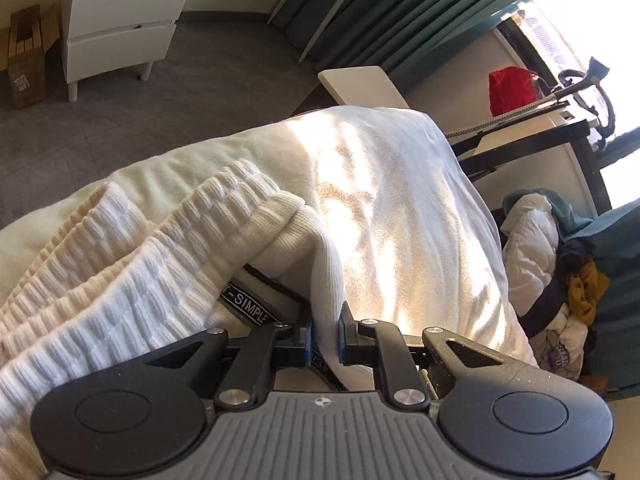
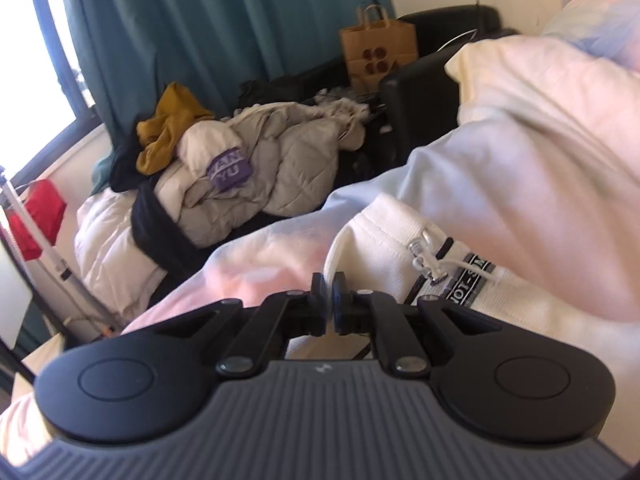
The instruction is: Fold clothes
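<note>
White knit top (image 1: 132, 248) pinched at both ends over the bed (image 1: 400, 184)
Left gripper (image 1: 326, 336) clamps its ribbed hem, right gripper (image 2: 329, 300) nips the collar edge; the top runs lengthwise leftward in the left view, inner tape reading "SIMPLE" (image 1: 250, 310); paper bag (image 2: 378, 54) behind the clothes pile (image 2: 256, 168)

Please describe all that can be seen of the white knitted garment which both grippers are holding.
The white garment is a soft knit with a waffle-like texture and plain ribbed bands. A grey woven band with dark edges and lettering runs along one hem, and a white drawstring with a metal tip lies on it. It is crumpled, not yet folded, and rests on the pale bed cover. The left gripper pinches a ribbed fold; the right gripper pinches a ribbed edge.
</note>
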The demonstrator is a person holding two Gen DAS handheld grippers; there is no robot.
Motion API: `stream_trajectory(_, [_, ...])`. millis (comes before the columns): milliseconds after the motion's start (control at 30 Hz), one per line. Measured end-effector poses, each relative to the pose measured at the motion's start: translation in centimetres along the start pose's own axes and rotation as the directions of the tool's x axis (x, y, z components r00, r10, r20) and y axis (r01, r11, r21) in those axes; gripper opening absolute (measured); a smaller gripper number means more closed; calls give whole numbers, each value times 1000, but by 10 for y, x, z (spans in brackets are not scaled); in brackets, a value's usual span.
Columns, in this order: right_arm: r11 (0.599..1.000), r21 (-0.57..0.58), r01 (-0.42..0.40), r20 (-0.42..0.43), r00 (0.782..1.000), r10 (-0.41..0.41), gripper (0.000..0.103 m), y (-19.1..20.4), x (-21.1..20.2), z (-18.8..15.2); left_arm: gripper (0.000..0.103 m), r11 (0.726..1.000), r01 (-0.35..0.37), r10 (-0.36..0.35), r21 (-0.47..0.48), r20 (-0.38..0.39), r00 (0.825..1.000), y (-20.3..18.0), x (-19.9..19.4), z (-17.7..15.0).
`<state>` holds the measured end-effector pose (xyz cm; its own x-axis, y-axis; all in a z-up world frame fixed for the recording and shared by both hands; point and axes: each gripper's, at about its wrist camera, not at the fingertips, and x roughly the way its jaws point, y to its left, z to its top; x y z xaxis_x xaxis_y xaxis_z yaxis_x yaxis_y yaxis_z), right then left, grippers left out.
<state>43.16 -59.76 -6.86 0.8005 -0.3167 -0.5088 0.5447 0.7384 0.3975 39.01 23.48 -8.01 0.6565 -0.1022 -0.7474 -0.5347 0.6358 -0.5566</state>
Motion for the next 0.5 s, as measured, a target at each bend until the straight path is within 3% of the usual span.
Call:
stream_trajectory(67, [999, 27, -46, -15, 999, 46, 11, -5, 0, 1, 25, 999, 10, -11, 30, 24, 1000, -1, -11, -5])
stream_trajectory(133, [994, 56, -95, -58, 993, 98, 14, -10, -6, 8, 49, 998, 23, -26, 58, 55, 998, -2, -26, -10])
stream_trajectory(200, [987, 75, -139, -77, 986, 145, 26, -16, -25, 15, 54, 997, 51, -57, 59, 100, 993, 1, -47, -18])
stream_trajectory(267, [971, 131, -199, -42, 978, 206, 35, -27, -54, 14, 64, 990, 126, -134, 59, 158, 978, 9, -74, -32])
stream_trajectory(333, [928, 248, -278, 9, 959, 285, 48, -46, -87, 3, 69, 984, 164, -176, 72, 212, 961, 20, -101, -52])
stream_trajectory(433, [880, 361, -309, 55, 949, 311, 49, -74, -128, -16, 77, 976, 211, -218, 54, 244, 945, 41, -131, -83])
stream_trajectory(500, [866, 400, -302, 71, 952, 299, 49, -92, -152, -29, 79, 969, 246, -241, 4, 216, 946, 56, -139, -99])
